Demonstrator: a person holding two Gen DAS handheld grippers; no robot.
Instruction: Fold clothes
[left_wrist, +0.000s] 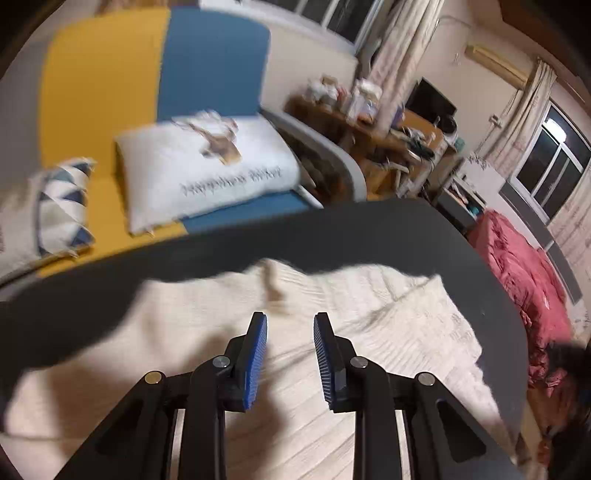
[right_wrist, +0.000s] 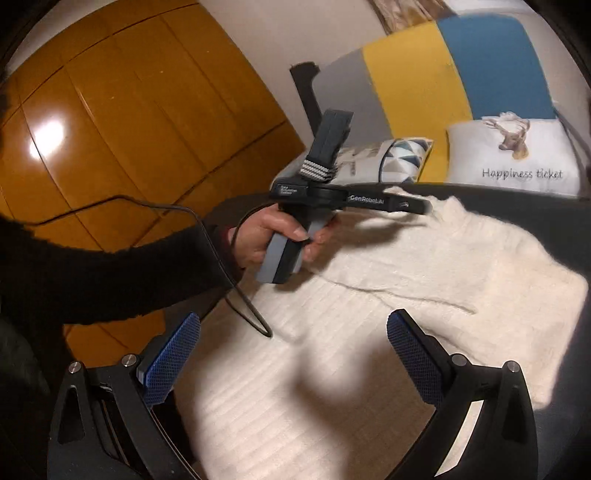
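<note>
- Above the cream sweater (right_wrist: 424, 266) the air is open.
- The left tongs (right_wrist: 424, 206) and cable (right_wrist: 236, 295) cross its left side.
- Cushions (left_wrist: 207, 166) crowd beyond the surface (left_wrist: 369, 236).

Sweater (left_wrist: 332, 369) lies spread flat on the worktop (left_wrist: 369, 229), covering most of its near part. Sofa (left_wrist: 110, 74) stands just behind the worktop's far edge. On the sofa seat, two cushions side by side: printed cushion (left_wrist: 207, 166) right, patterned cushion (left_wrist: 62, 206) left. Left claw (left_wrist: 290, 354) hangs above the sweater.
</note>
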